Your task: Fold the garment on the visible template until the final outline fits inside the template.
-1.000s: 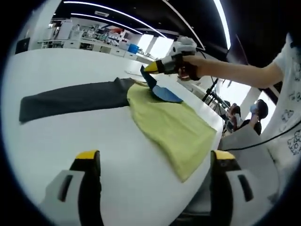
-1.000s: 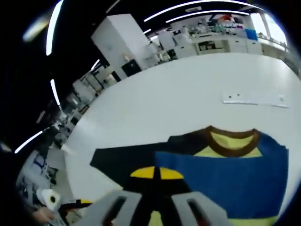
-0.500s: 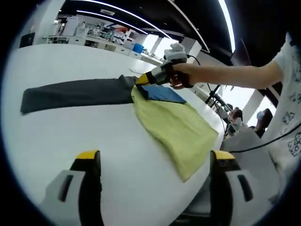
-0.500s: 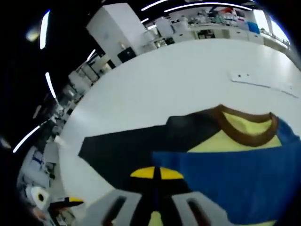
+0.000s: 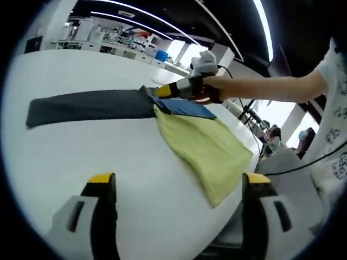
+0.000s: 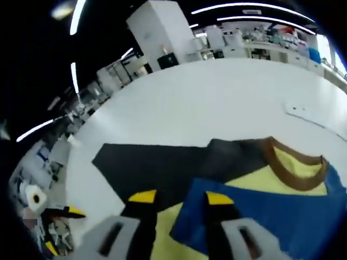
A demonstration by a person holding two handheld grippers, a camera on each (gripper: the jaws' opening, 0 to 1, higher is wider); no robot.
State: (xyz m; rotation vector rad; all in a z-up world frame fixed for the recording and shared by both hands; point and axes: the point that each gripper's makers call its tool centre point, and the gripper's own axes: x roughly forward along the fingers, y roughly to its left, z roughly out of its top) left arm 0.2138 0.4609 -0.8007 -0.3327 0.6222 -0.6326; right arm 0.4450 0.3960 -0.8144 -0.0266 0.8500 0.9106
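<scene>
A yellow-green garment [image 5: 209,146] lies flat on the white table [image 5: 65,151]. Its dark grey sleeve [image 5: 87,105] stretches left, and its blue sleeve [image 5: 185,107] is folded across the chest. My right gripper [image 5: 162,91], held in a hand [image 5: 205,89], hovers low over the blue sleeve's corner near the collar. In the right gripper view that gripper [image 6: 180,197] is open, with the blue sleeve [image 6: 265,222] lying under its right finger, the dark sleeve [image 6: 157,162] ahead and the brown collar [image 6: 295,172] to the right. My left gripper [image 5: 179,180] stands wide open with nothing in it, near the table's edge.
The table's rounded edge [image 5: 246,162] runs just past the garment's hem. A thin white strip [image 6: 312,112] lies on the table beyond the collar. Shelves and benches stand far behind. People sit off the table's far end [image 5: 271,132].
My right gripper carried the blue sleeve down onto the chest, then opened and let it go. The sleeve now lies flat. The left gripper has stayed put.
</scene>
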